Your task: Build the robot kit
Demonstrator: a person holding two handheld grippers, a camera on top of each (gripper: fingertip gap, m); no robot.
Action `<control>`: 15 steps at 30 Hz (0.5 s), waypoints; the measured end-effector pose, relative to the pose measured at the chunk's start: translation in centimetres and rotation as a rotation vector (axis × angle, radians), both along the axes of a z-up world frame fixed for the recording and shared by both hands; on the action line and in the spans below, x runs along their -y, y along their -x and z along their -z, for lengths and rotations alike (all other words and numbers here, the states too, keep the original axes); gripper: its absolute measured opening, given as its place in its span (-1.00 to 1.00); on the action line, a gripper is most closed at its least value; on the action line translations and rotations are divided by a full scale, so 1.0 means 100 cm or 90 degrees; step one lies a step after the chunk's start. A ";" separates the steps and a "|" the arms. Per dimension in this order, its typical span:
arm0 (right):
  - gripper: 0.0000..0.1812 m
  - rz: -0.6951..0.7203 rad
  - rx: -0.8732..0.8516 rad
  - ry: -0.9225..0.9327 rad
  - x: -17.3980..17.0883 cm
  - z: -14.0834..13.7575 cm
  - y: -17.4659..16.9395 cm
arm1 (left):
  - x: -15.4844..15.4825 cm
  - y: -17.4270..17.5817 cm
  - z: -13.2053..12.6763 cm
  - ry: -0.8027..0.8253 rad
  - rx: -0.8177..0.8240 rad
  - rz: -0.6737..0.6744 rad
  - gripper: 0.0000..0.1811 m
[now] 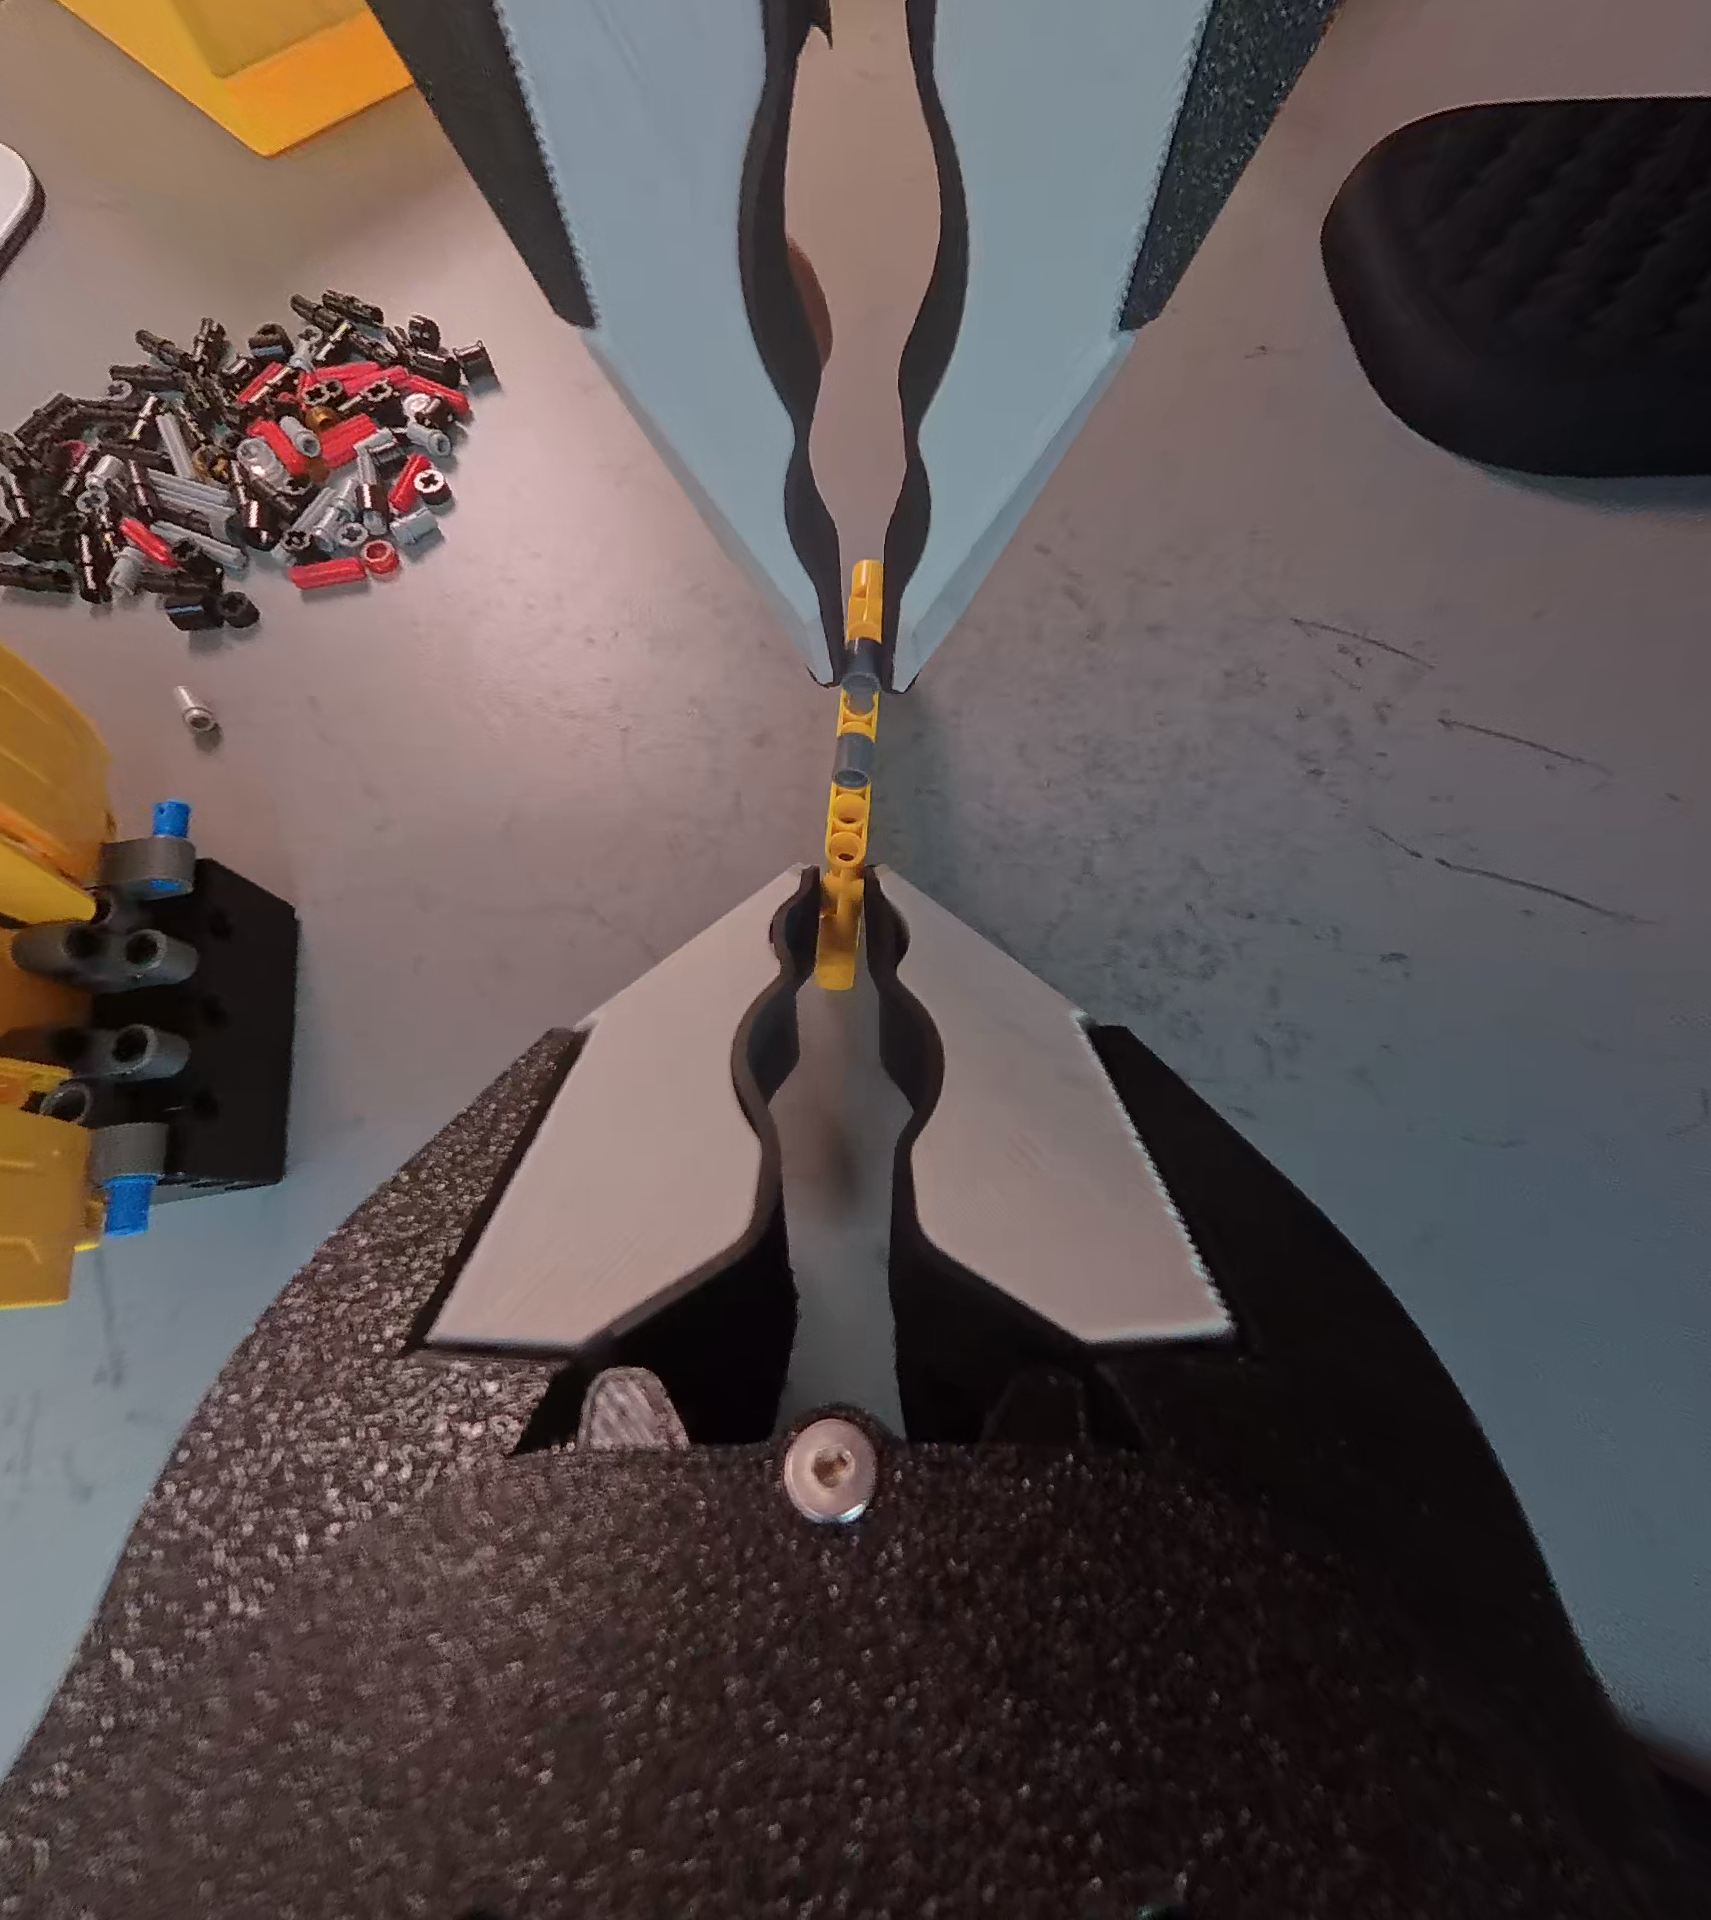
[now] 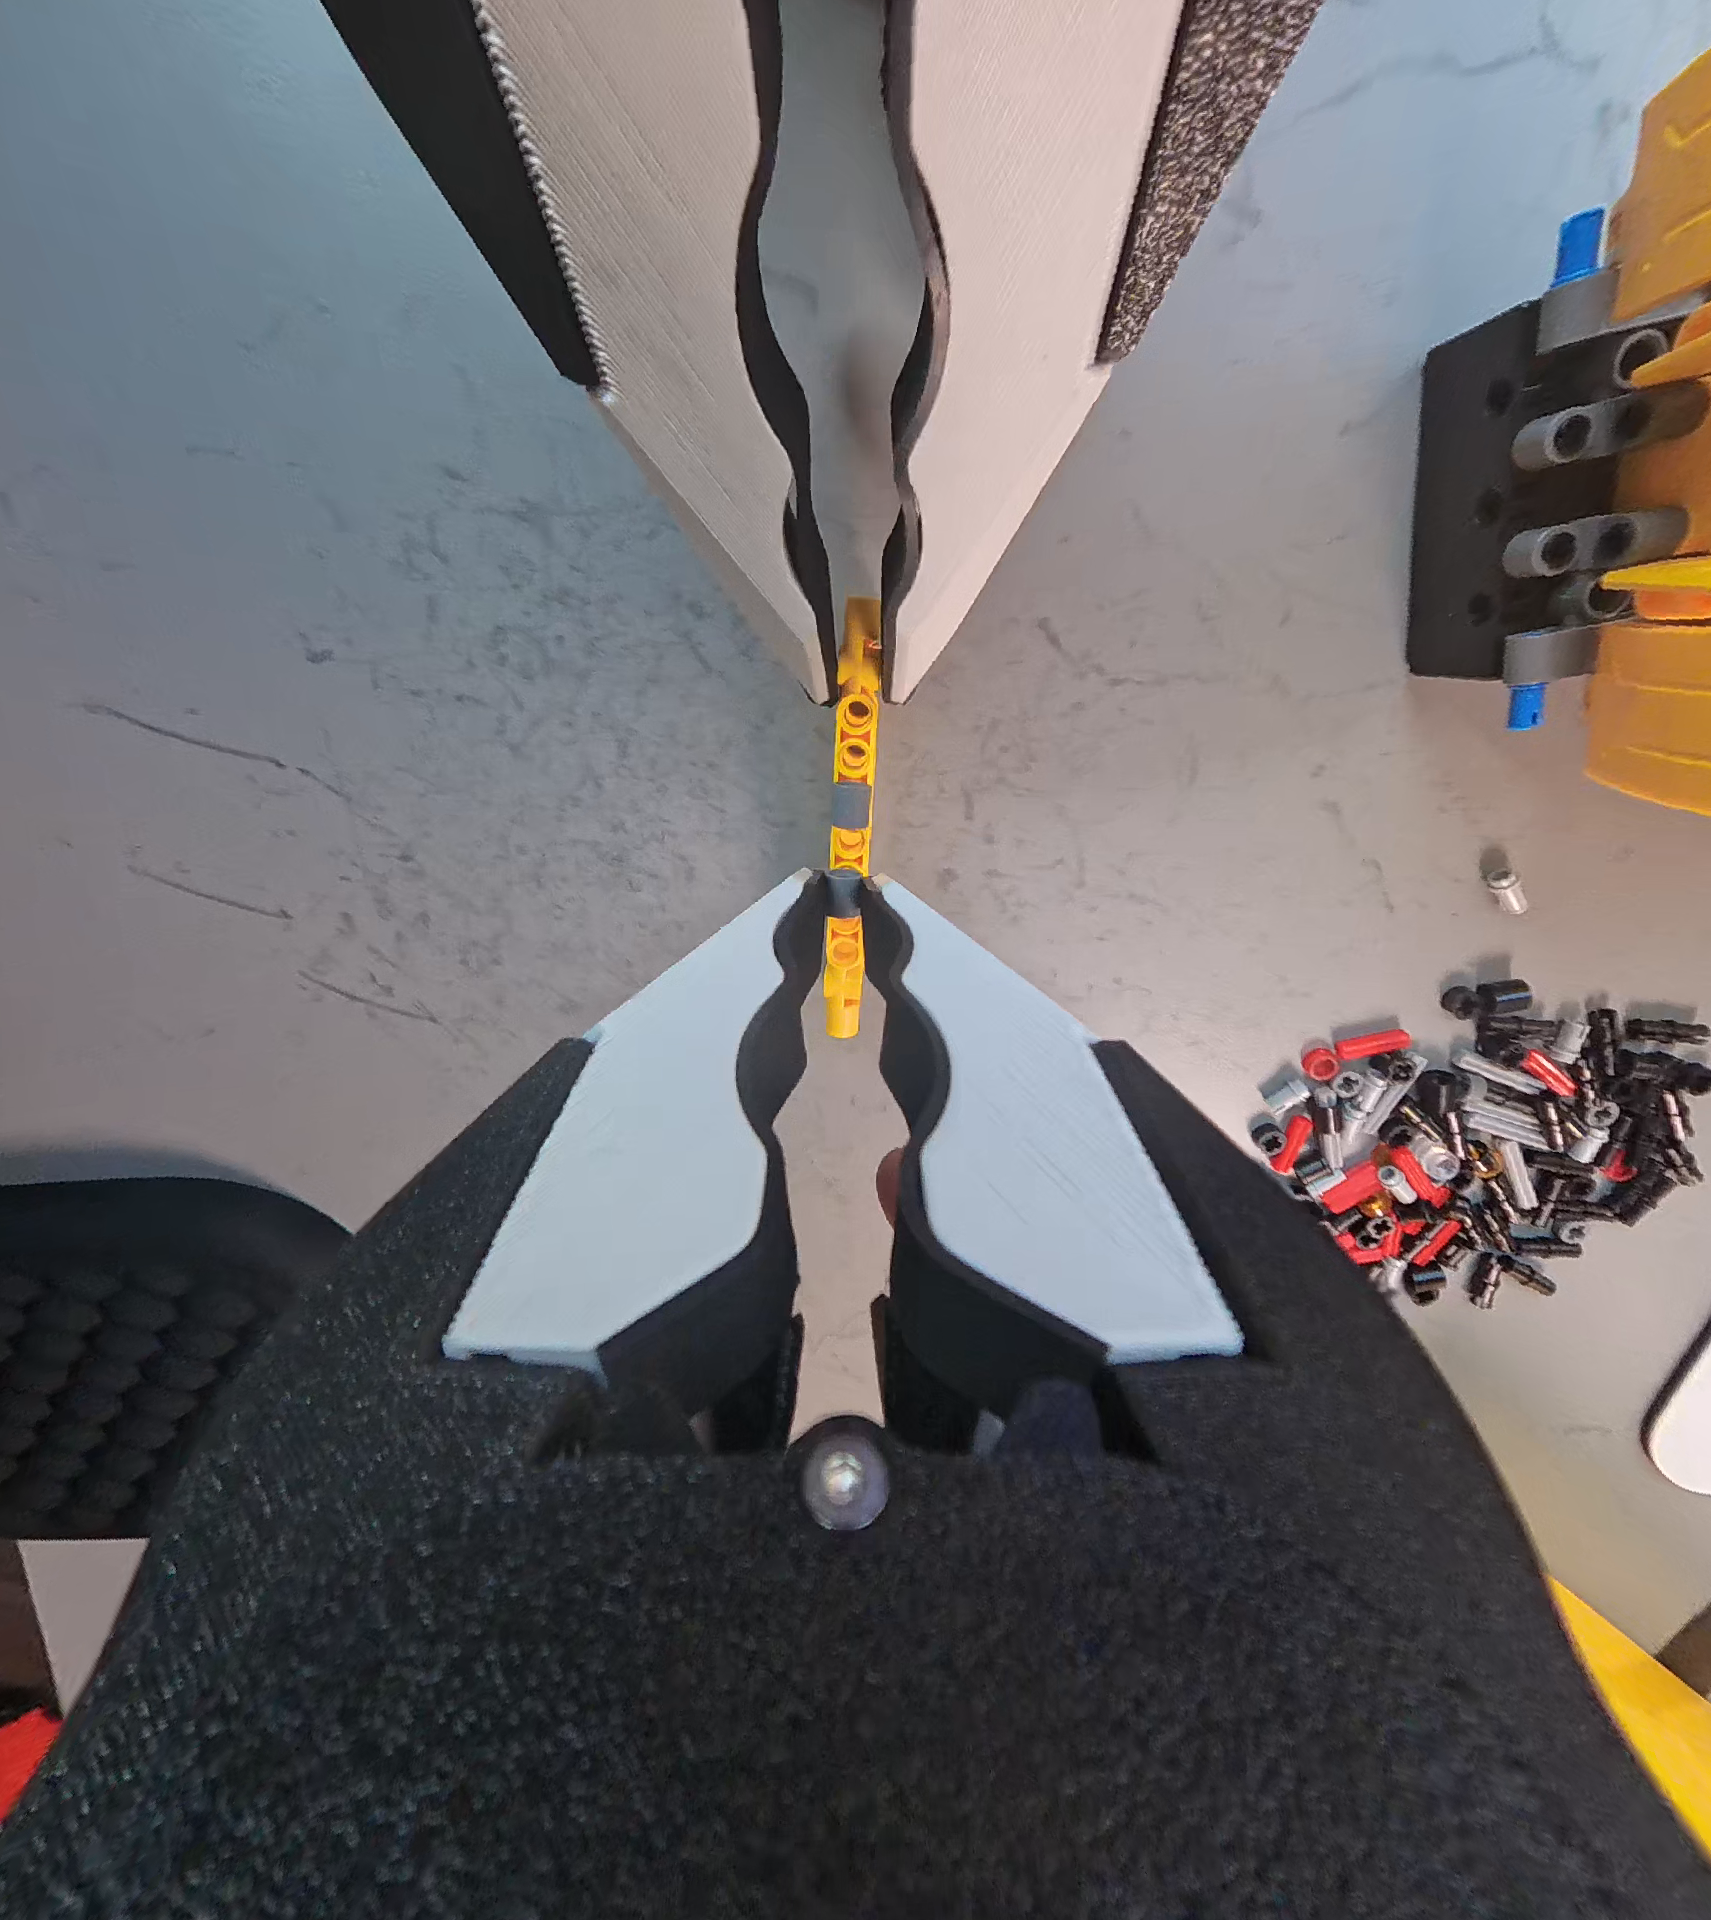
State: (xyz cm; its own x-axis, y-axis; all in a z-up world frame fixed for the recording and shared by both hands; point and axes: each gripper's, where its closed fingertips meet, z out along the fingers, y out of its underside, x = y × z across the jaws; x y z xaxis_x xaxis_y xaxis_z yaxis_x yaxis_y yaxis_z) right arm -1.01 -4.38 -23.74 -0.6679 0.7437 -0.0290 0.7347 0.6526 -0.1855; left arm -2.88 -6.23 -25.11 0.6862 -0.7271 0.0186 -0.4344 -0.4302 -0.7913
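A thin yellow holed beam (image 1: 849, 821) with two dark grey pins (image 1: 855, 764) in it is held in the air between my two grippers, which face each other tip to tip. My left gripper (image 1: 840, 883) is shut on one end of the beam. My right gripper (image 1: 856, 681) comes from the opposite side and is shut on the other end, at a grey pin. In the right wrist view my right gripper (image 2: 843, 883) clamps the beam (image 2: 853, 748) at a grey pin (image 2: 843, 888), and my left gripper (image 2: 856, 696) holds the far end.
A pile of small black, red and grey parts (image 1: 227, 468) (image 2: 1485, 1143) lies on the scuffed grey table. A black block (image 1: 227, 1029) (image 2: 1464, 499) carries grey connectors and yellow panels. A small silver screw (image 1: 196, 717) lies loose. A black textured pad (image 1: 1599, 291) is to the side. The tips of both grippers are at nearly the same place.
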 end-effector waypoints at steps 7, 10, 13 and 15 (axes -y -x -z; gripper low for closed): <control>-0.94 -0.010 -0.014 -0.007 0.001 0.000 0.000 | -0.001 0.000 0.000 0.019 0.013 -0.015 -0.92; -0.94 -0.017 -0.027 -0.022 -0.001 0.000 0.001 | -0.001 0.000 0.000 0.027 0.021 -0.018 -0.92; -0.94 -0.012 -0.038 -0.020 -0.001 0.000 0.001 | -0.001 0.000 0.000 0.031 0.022 -0.019 -0.93; -0.94 -0.010 -0.048 -0.020 -0.001 0.000 0.003 | -0.001 0.000 0.000 0.039 0.031 -0.022 -0.93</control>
State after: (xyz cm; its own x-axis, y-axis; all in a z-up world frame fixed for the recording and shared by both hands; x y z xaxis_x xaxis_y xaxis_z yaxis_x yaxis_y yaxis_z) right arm -1.26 -4.27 -23.76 -0.6790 0.7328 0.0442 0.7091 0.6702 -0.2189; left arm -2.89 -6.13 -25.13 0.7083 -0.6993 0.0964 -0.3793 -0.4923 -0.7834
